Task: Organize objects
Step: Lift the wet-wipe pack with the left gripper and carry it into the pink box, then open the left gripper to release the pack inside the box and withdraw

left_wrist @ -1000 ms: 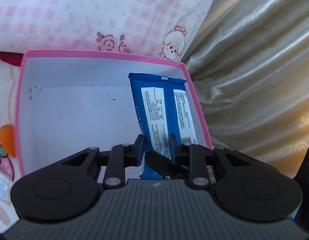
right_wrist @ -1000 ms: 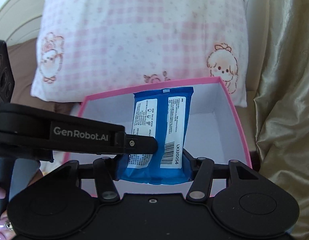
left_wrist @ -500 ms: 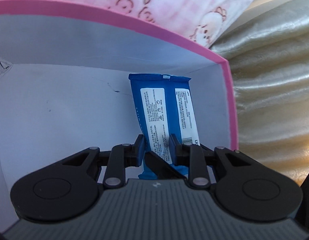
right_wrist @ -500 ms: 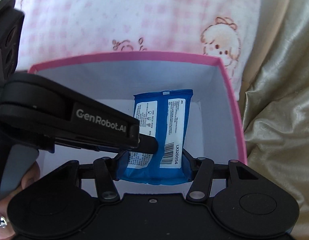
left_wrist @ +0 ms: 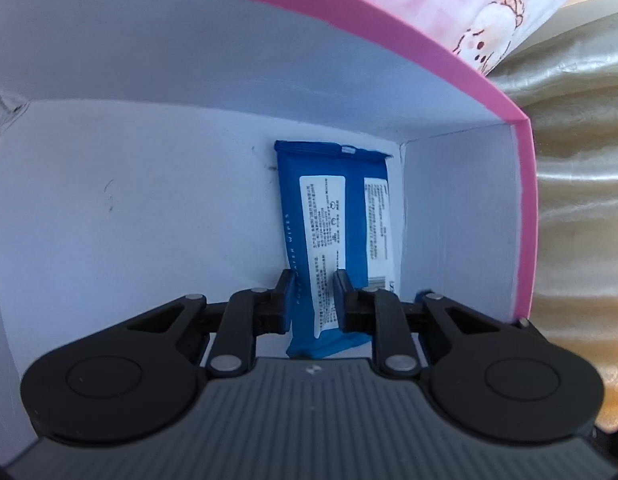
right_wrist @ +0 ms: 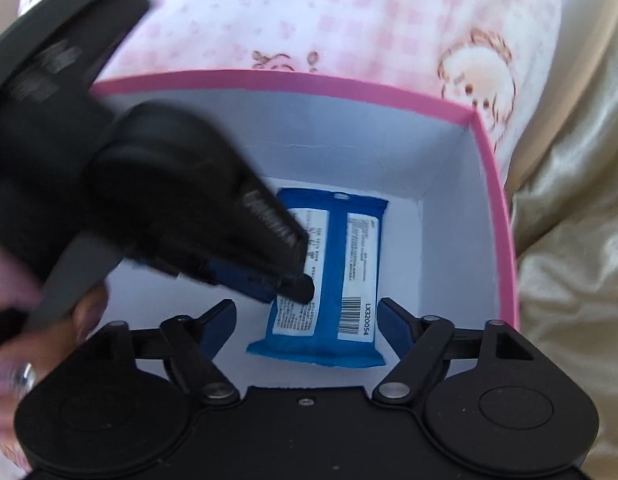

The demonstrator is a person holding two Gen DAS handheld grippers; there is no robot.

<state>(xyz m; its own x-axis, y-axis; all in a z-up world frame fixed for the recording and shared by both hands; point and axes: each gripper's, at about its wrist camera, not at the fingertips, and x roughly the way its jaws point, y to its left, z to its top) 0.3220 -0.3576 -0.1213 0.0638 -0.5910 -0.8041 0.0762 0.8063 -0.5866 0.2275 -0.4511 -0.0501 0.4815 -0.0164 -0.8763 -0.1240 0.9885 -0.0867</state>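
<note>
Left claw [left_wrist: 312,294] pinched shut, pointing steeply down; right claw [right_wrist: 307,320] just opened wide.

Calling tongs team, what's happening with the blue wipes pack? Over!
Left tongs shut on blue wipes pack, low inside pink box. Right tongs just opened, pads clear of pack. Nothing in the way.

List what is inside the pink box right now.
One blue wipes pack lies in the pink box, near its right wall, pinched by the left tongs. The left tongs cover part of the floor in the right wrist view.
</note>
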